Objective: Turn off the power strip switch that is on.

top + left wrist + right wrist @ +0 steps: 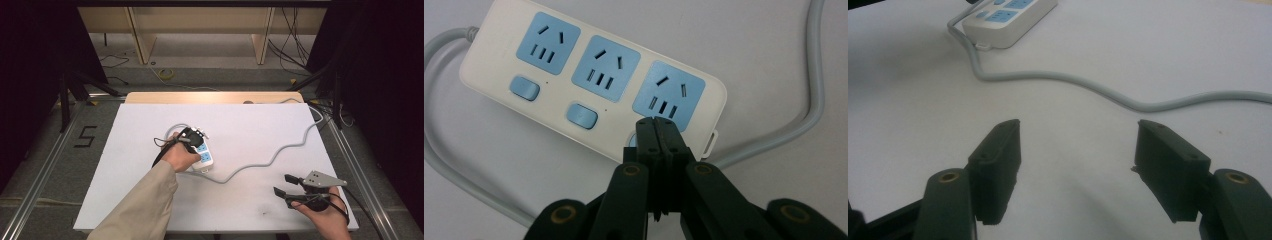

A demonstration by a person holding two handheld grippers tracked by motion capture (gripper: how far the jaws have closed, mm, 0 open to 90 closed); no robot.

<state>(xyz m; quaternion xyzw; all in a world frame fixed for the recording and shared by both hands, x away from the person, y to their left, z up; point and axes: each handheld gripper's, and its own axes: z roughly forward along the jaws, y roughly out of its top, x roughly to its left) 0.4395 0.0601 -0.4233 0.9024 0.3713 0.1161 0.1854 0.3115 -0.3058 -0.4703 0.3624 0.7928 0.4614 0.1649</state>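
A white power strip [589, 85] with three blue sockets and blue switches lies on the white table; it also shows left of centre in the high view as the strip [204, 154]. My left gripper [656, 125] is shut, its tips resting at the strip's near edge, over the third switch, which they hide. From above, the left gripper [192, 137] sits on top of the strip. My right gripper [282, 184] hovers open near the front right of the table, far from the strip. Nothing sits between the jaws of the right gripper [1078, 130]. The strip [1013, 17] lies far ahead of it.
The strip's grey cable [280, 150] snakes across the white board [150, 200] to its back right corner; the cable [1098, 90] crosses in front of my right gripper. A cable loop [444, 165] curls round the strip's other end. Metal rails [45, 165] flank the table.
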